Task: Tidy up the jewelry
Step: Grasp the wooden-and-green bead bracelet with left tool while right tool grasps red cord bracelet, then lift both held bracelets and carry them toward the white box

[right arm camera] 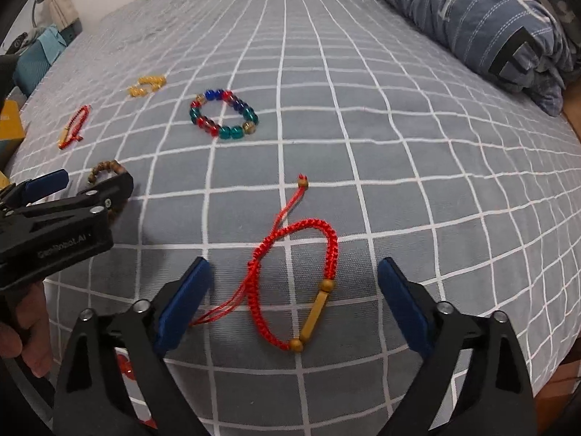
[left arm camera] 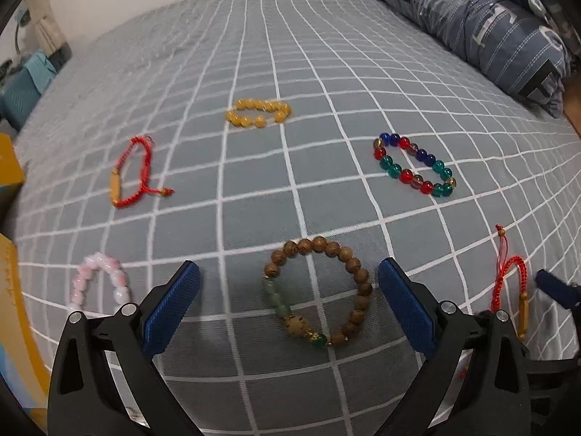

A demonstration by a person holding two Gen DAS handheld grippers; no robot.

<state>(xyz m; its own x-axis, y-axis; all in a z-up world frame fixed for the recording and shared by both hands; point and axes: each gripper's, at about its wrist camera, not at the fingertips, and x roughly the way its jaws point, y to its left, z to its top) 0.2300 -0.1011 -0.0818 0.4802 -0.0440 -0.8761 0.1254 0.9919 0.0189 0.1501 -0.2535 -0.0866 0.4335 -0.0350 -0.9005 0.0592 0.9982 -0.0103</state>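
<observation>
Bracelets lie on a grey checked bed sheet (left arm camera: pixel 254 167). My left gripper (left arm camera: pixel 288 283) is open, its blue pads either side of a brown wooden bead bracelet (left arm camera: pixel 357 276) with green stones. My right gripper (right arm camera: pixel 294 283) is open around a red braided cord bracelet (right arm camera: pixel 328 239) with a wooden tube. That red bracelet also shows at the right of the left wrist view (left arm camera: pixel 508 276). A red, blue and teal glass bead bracelet (left arm camera: pixel 414 169) (right arm camera: pixel 223 116), a yellow bead bracelet (left arm camera: pixel 258 112) (right arm camera: pixel 147 85), a second red cord bracelet (left arm camera: pixel 130 170) (right arm camera: pixel 74 127) and a pink bead bracelet (left arm camera: pixel 100 283) lie apart.
A folded blue striped quilt (left arm camera: pixel 483 25) (right arm camera: pixel 483 18) lies at the bed's far right. A yellow box (left arm camera: pixel 11 290) stands at the left edge. The left gripper's body (right arm camera: pixel 54 218) and the hand holding it show at the left of the right wrist view.
</observation>
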